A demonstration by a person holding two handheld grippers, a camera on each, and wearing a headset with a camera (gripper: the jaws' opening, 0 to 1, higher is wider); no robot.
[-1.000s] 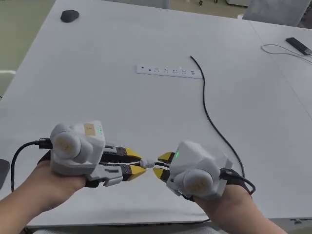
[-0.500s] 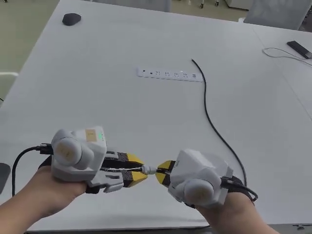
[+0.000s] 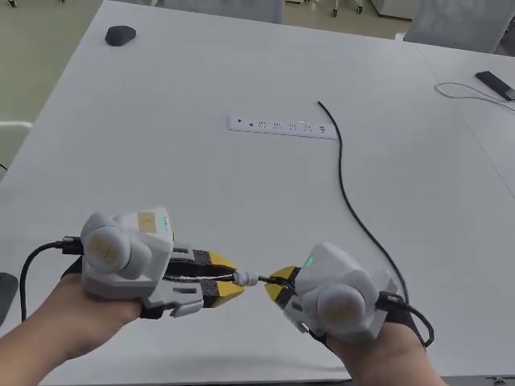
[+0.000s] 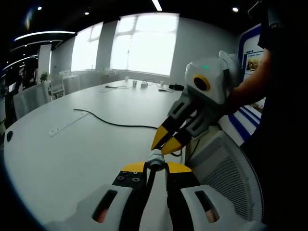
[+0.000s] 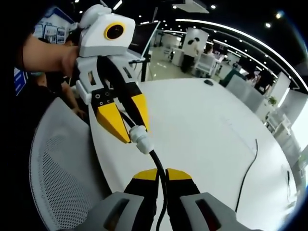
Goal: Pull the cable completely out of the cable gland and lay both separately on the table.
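In the head view my left gripper (image 3: pixel 232 282) is shut on a small white cable gland (image 3: pixel 245 279), just above the near edge of the white table (image 3: pixel 161 145). A thin black cable (image 3: pixel 263 280) runs out of the gland into my right gripper (image 3: pixel 279 285), which is shut on it. A short stretch of cable shows between the two. In the left gripper view the gland (image 4: pixel 155 158) sits between the yellow tips, facing the right gripper (image 4: pixel 166 140). From the right gripper view the cable (image 5: pixel 158 164) rises to the gland (image 5: pixel 139 137), held by the left gripper (image 5: pixel 126 120).
A white power strip (image 3: pixel 280 127) lies mid-table with its black cord (image 3: pixel 348 193) trailing toward the near right edge. A black mouse (image 3: pixel 121 35) sits far left, a dark flat device (image 3: pixel 495 84) far right. A mesh chair (image 4: pixel 226 166) stands below the grippers.
The grippers have drawn slightly apart, the right one going right. A short length of black cable now shows between the gland and the right gripper's tips.
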